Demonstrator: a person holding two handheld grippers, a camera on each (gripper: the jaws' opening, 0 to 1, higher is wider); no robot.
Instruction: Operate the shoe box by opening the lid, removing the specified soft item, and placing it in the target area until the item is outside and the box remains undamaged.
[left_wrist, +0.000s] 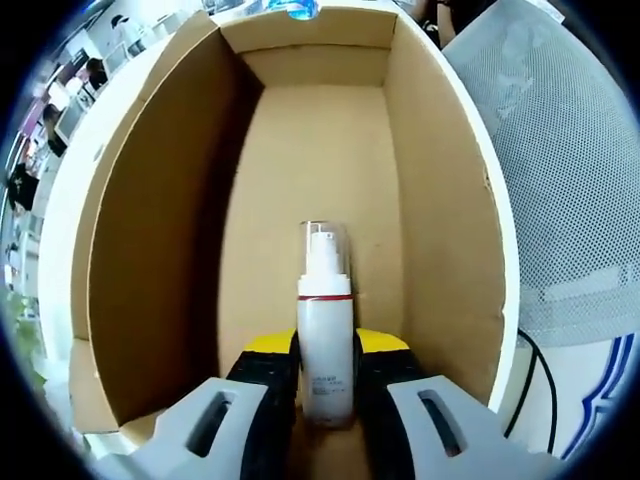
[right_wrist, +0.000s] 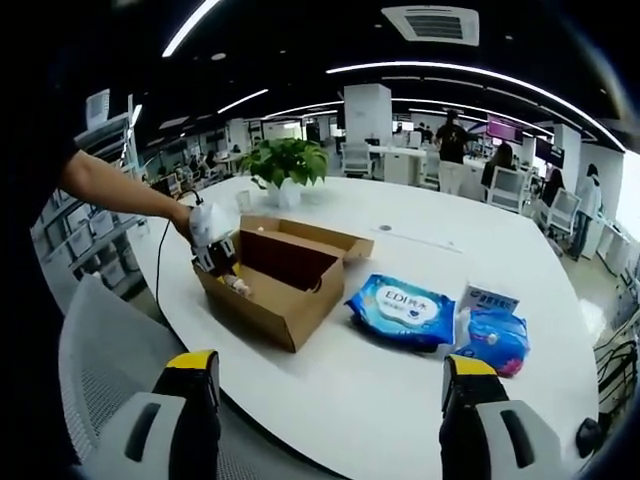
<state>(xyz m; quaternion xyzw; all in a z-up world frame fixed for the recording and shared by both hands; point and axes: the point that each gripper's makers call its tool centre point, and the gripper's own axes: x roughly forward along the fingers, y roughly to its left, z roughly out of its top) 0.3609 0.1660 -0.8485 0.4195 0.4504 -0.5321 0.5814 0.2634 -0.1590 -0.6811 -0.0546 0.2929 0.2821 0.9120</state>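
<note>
Removal step: your left gripper (left_wrist: 327, 385) clamped on pump bottle (left_wrist: 325, 340), lower centre of frame, inside open shoe box (left_wrist: 150, 250). Right gripper (right_wrist: 325, 395) jaws apart, empty. Next, judged: lift bottle straight, clear walls.

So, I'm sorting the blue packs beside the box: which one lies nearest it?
The big flat EDI pack, close beside the cardboard box; the smaller blue pack lies beyond it.

We see a white oval table (right_wrist: 400, 370), an open cardboard shoe box (right_wrist: 285, 280) on it, blue wipes pack (right_wrist: 405, 308) beside the box, smaller blue packets (right_wrist: 492, 330) just beyond, potted plant (right_wrist: 285, 165) further back.
</note>
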